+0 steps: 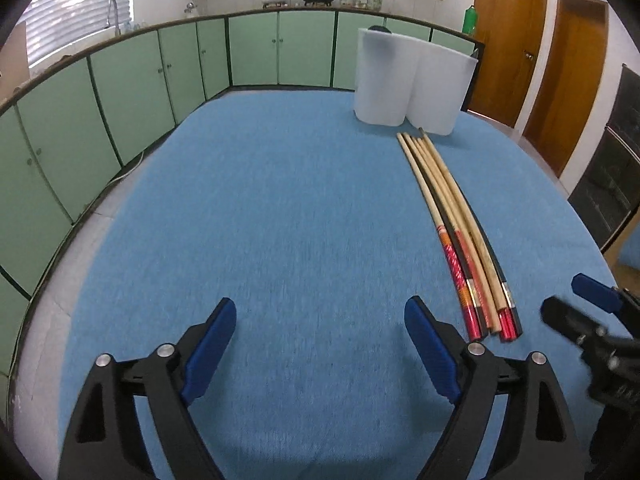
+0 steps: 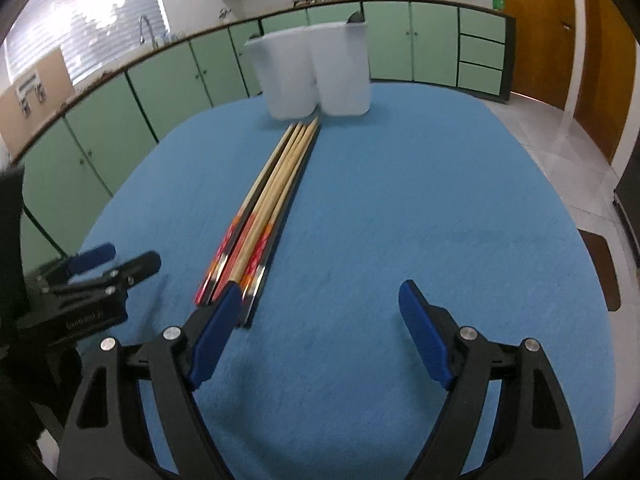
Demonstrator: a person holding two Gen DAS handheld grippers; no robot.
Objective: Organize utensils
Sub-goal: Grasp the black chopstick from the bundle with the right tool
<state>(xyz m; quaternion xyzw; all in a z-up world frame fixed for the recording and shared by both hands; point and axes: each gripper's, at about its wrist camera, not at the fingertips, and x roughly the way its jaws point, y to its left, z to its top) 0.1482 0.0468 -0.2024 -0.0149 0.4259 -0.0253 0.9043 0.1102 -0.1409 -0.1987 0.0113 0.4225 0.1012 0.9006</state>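
A kitchen with pale green cabinet doors point(image 1: 132, 76) and brown wooden doors point(image 1: 504, 36) surrounds a table covered by a blue felt cloth point(image 1: 280, 200). On the cloth lies a tight bundle of long wooden chopsticks with red and orange patterned ends point(image 1: 456, 224), its thin tips just short of a white translucent plastic holder with 2 rounded compartments point(image 1: 412, 76) standing at the far side. The left gripper point(image 1: 320, 320) hangs over bare cloth, blue-padded jaws wide apart with nothing between them; the bundle lies just to its right. The right gripper point(image 2: 320, 308) is equally wide and empty, the bundle's patterned ends beside its left finger point(image 2: 214, 332), partly hidden behind it. Only the right wrist view shows the tiled floor point(image 2: 560, 128) and a drawer stack point(image 2: 480, 56); each view catches the other gripper at its edge.
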